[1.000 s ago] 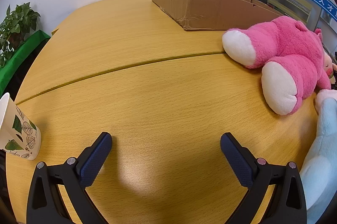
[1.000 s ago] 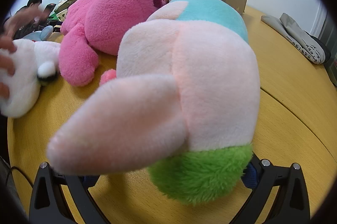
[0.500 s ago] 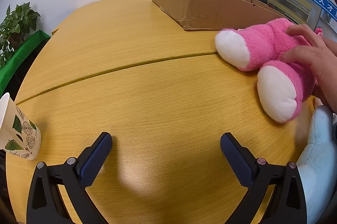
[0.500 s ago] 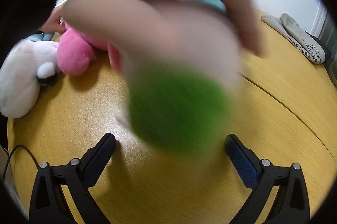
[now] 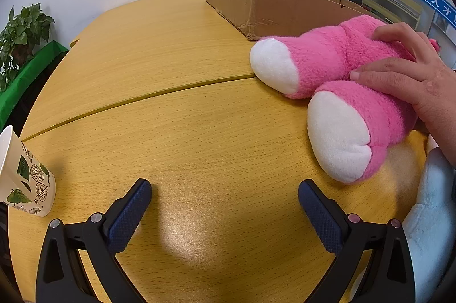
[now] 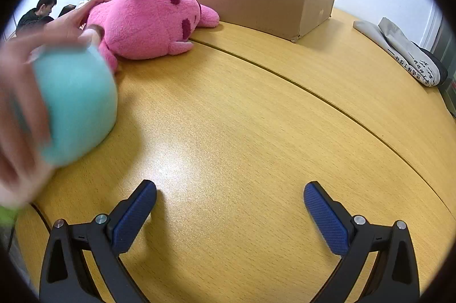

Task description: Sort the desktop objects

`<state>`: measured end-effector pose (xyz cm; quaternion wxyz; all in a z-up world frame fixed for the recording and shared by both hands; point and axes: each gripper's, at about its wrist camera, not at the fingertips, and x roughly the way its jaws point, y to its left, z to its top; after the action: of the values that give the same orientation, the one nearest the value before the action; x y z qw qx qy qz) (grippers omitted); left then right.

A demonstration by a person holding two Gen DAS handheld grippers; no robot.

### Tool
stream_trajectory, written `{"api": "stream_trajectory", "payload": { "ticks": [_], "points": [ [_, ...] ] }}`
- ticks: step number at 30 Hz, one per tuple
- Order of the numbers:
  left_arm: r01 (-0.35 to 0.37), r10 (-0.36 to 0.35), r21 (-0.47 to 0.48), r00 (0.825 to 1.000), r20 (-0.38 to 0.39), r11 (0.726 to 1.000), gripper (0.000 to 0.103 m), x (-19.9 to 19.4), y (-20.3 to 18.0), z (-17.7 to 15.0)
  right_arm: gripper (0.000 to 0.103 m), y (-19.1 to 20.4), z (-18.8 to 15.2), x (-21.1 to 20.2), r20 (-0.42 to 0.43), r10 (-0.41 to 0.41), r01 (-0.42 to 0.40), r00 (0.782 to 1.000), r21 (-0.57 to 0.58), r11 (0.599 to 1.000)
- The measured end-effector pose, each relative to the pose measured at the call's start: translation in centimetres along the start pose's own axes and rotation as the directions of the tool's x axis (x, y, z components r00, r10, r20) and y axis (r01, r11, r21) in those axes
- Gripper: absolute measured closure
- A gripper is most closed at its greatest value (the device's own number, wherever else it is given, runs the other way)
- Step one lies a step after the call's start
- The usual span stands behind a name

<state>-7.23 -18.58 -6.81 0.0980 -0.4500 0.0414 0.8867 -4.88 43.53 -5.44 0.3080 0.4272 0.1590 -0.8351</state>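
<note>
We saw left gripper [image 5: 225, 199] and right gripper [image 6: 230, 200] with jaws released, nothing between, low over bench [image 6: 256, 132]. Pink plush [image 5: 342, 81] lay far right by cardboard box [image 5: 285, 6], bare hand [image 5: 410, 75] on it. Blurred teal plush [image 6: 74, 100] at left, hand-held. Paper cup [image 5: 25, 177] near left.

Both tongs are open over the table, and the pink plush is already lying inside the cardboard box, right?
Not quite. The left tongs and right tongs are open over the table, but the pink plush lies on the tabletop in front of the cardboard box, not inside it. The right wrist view shows this most clearly.
</note>
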Motion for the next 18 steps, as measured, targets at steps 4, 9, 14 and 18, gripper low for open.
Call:
{"api": "stream_trajectory", "payload": {
  "ticks": [4,9,14,18],
  "points": [
    [0.000,0.000,0.000,1.000,0.000,1.000,0.000,0.00,0.00,0.01,0.000,-0.36,0.16,0.21,0.000,0.000,0.000,1.000,0.000,1.000],
    [0.000,0.000,0.000,1.000,0.000,1.000,0.000,0.01,0.00,0.01,0.000,-0.34,0.13,0.28,0.000,0.000,0.000,1.000,0.000,1.000],
    [0.000,0.000,0.000,1.000,0.000,1.000,0.000,0.02,0.01,0.01,0.000,-0.18,0.03,0.20,0.000,0.000,0.000,1.000,0.000,1.000],
    [0.000,0.000,0.000,1.000,0.000,1.000,0.000,0.08,0.08,0.06,0.000,-0.24,0.12,0.25,0.000,0.001,-0.001,1.000,0.000,1.000]
  ]
}}
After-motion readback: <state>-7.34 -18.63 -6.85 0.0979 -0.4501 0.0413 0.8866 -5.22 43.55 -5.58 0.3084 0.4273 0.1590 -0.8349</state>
